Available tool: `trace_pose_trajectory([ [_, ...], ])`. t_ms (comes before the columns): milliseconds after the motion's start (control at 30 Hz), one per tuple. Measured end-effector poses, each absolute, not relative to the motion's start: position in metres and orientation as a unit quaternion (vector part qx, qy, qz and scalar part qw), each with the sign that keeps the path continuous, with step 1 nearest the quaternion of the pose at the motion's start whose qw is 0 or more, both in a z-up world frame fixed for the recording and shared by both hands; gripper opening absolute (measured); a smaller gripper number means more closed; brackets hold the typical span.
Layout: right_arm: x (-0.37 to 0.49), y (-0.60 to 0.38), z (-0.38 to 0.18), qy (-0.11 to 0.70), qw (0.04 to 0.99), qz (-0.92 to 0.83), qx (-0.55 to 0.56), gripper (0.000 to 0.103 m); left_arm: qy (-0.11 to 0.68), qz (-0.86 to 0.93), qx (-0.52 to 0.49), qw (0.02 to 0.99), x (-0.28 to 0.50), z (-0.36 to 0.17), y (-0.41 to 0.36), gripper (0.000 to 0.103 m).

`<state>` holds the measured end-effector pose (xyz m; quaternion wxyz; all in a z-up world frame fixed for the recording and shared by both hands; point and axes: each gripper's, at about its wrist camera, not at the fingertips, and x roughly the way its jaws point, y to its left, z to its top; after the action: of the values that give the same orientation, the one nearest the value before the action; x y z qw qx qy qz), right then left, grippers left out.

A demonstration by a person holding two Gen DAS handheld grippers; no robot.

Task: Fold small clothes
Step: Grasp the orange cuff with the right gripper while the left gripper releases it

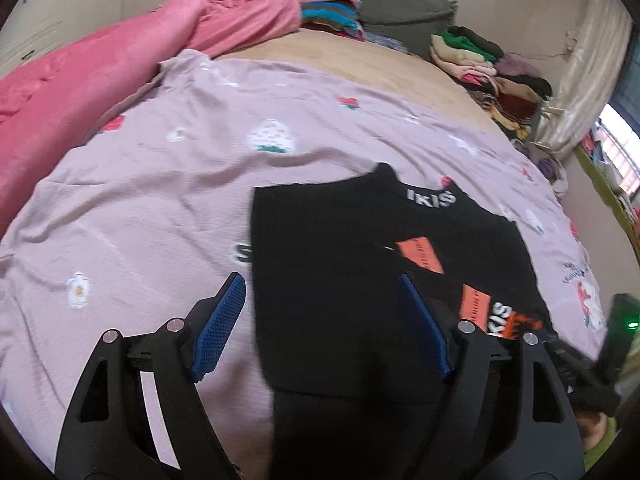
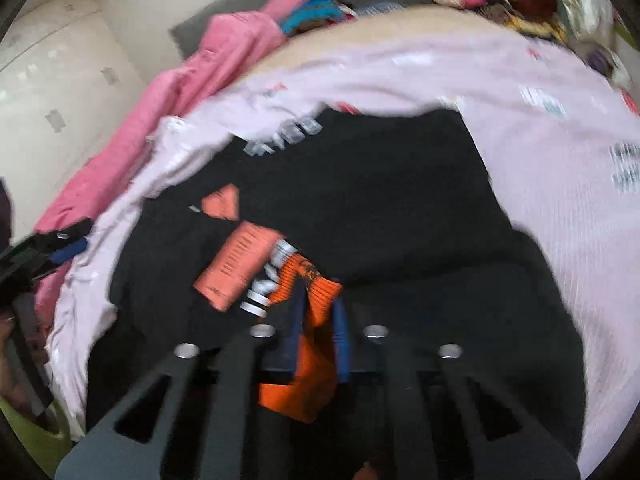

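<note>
Two claws over black top (image 1: 360,280) on lilac sheet (image 1: 160,200).
Left claw (image 1: 320,320) open wide; right claw (image 2: 318,312) pinching orange cuff (image 2: 316,344) at 6 o'clock, blurry.

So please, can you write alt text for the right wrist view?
The right gripper is shut on an orange part of a black garment lying on a lilac printed sheet. A pink blanket lies beyond, at the left; the picture is blurred.

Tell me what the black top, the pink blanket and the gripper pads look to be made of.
Black top: likely a matte knit, with faint ribbing and orange and white panels that look knitted or printed.
Pink blanket: probably plush fleece, with a soft nap and thick rounded folds.
Pads on the left hand-held gripper: blue, matte, with a fine grid texture, seemingly rubber or textured plastic.
</note>
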<state>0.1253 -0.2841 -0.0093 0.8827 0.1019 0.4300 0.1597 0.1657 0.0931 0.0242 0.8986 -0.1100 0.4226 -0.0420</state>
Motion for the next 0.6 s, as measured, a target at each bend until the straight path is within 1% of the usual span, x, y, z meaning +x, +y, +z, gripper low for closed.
trace_pose_trajectory([
  [233,0.134,-0.264,0.061,0.342,0.911,0.223,0.051,0.008,0.420,-0.031,-0.124,0.899,0.166,0.028,0.106,0.070],
  [367,0.145,-0.264,0.089,0.305,0.924,0.229,0.030,0.008,0.418,-0.038,-0.127,0.899,0.168,0.032,0.101,0.070],
  [467,0.154,-0.268,0.092,0.291,0.933,0.213,0.003,0.008,0.419,-0.044,-0.117,0.899,0.171,0.031,0.091,0.070],
  [600,0.164,-0.277,0.079,0.303,0.932,0.197,0.002,0.008,0.425,-0.054,-0.104,0.898,0.177,0.029,0.074,0.070],
])
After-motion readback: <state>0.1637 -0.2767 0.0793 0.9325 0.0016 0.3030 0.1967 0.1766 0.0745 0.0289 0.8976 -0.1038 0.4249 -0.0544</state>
